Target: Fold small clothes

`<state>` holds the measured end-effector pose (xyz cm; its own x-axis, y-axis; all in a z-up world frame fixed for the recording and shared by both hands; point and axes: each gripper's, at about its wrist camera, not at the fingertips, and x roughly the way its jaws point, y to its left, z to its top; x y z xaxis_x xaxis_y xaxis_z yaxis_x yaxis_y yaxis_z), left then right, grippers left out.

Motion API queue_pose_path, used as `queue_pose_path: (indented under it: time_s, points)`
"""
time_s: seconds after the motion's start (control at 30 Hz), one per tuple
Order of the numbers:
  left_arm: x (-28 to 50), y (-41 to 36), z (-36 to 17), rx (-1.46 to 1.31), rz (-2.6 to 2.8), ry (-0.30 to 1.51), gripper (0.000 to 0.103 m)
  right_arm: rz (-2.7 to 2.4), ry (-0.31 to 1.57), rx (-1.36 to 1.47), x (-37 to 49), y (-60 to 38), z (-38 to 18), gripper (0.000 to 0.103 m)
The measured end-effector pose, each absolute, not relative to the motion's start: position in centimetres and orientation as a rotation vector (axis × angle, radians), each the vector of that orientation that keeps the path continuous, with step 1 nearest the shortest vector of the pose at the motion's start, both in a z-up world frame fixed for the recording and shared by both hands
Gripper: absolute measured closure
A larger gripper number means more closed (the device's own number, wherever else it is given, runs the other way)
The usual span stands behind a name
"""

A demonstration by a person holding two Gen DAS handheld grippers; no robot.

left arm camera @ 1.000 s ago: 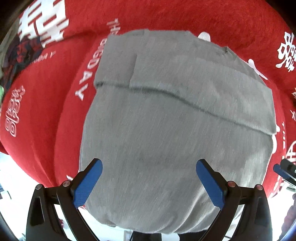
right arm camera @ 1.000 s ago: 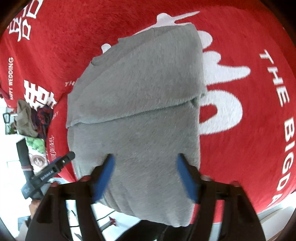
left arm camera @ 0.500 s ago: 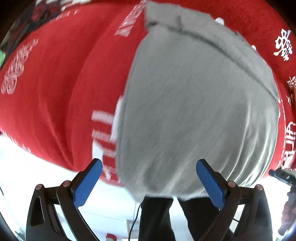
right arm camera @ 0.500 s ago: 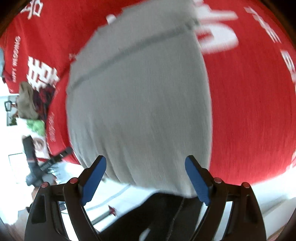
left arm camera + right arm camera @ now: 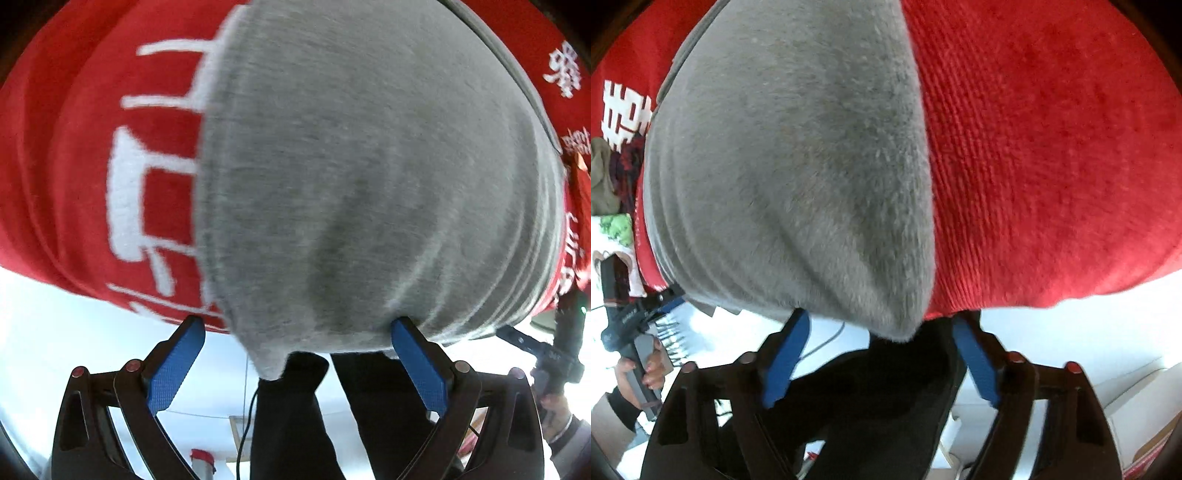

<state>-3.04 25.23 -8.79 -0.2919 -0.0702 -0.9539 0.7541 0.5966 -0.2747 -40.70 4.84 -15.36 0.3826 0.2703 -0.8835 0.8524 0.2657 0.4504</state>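
A grey garment (image 5: 369, 184) lies folded flat on a red cloth (image 5: 74, 147) with white characters, and its near hem hangs over the table's front edge. My left gripper (image 5: 298, 323) is open, with the hem's lower left corner between its blue pads (image 5: 177, 365). In the right wrist view the same garment (image 5: 794, 166) fills the left half. My right gripper (image 5: 880, 317) is open and its jaws are closing, with the garment's near right corner between the fingertips (image 5: 960, 325). Neither pair of pads presses on the fabric.
A person's dark trousers (image 5: 295, 424) stand just below the table edge. Olive and plaid clothes (image 5: 605, 173) and a white printed piece (image 5: 613, 229) lie at the left end of the red cloth (image 5: 1052, 166). A hand (image 5: 646, 369) holds the other gripper's handle.
Both grippers have come down and back to the garment's near hem, which now sits between their fingertips. The right jaws stand narrower than half a second ago.
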Motion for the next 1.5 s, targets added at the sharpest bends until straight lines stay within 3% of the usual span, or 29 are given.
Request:
queue_pose_path:
  time_s: [0.07,0.13,0.17,0.2,0.3,0.53,0.73,0.87,1.17,1.2,1.23,1.27,1.3,1.33,1.5]
  points:
    - [-3.2,25.2,-8.6,0.562,-0.919,1.695,0.016,-0.518,1.133,1.320,-40.9,5.1,-15.5,0.034]
    - [-3.4,25.0,-8.1,0.541,-0.939,1.718,0.041,-0.501,1.109,1.371,-41.0,5.5,-15.4,0.070]
    - [-3.4,25.1,-7.9,0.528,-0.965,1.743,0.075,-0.500,1.092,1.391,-41.2,5.8,-15.2,0.081]
    - [-3.7,25.2,-7.6,0.504,-1.009,1.785,0.092,-0.492,1.052,1.433,-41.6,5.9,-14.8,0.093]
    - [-3.9,24.9,-5.3,0.427,-1.112,1.820,0.092,-0.448,0.927,1.523,-42.4,5.9,-12.9,0.094]
    - [-1.2,19.5,2.5,0.246,-1.266,1.683,0.092,-0.372,0.632,1.544,-41.3,0.8,-5.5,0.094]
    - [3.4,11.1,3.2,0.212,-1.225,1.563,0.092,-0.416,0.492,1.513,-38.6,-7.5,-2.8,0.096]
    - [5.1,6.5,2.2,0.280,-1.136,1.513,0.092,-0.466,0.528,1.492,-37.2,-12.0,-2.8,0.096]
    - [8.6,7.6,3.1,0.409,-0.962,1.446,0.092,-0.532,0.791,1.365,-36.1,-14.0,-3.8,0.092]
    - [8.5,7.3,3.4,0.455,-0.953,1.428,0.092,-0.536,0.811,1.335,-36.0,-14.1,-3.4,0.084]
    - [8.3,7.2,3.4,0.480,-0.951,1.417,0.091,-0.549,0.830,1.286,-35.9,-14.2,-2.8,0.065]
    - [8.0,6.9,3.6,0.524,-0.953,1.401,0.067,-0.559,0.846,1.240,-35.8,-14.3,-2.1,0.054]
    - [7.6,6.8,4.0,0.555,-0.950,1.384,0.017,-0.561,0.859,1.177,-35.6,-14.4,-1.1,0.041]
    - [7.5,6.9,4.4,0.568,-0.947,1.349,0.004,-0.555,0.869,1.137,-35.3,-14.4,-0.7,0.041]
    - [5.9,5.5,4.3,0.672,-0.969,1.302,0.002,-0.539,1.010,0.946,-33.2,-15.2,0.0,0.041]
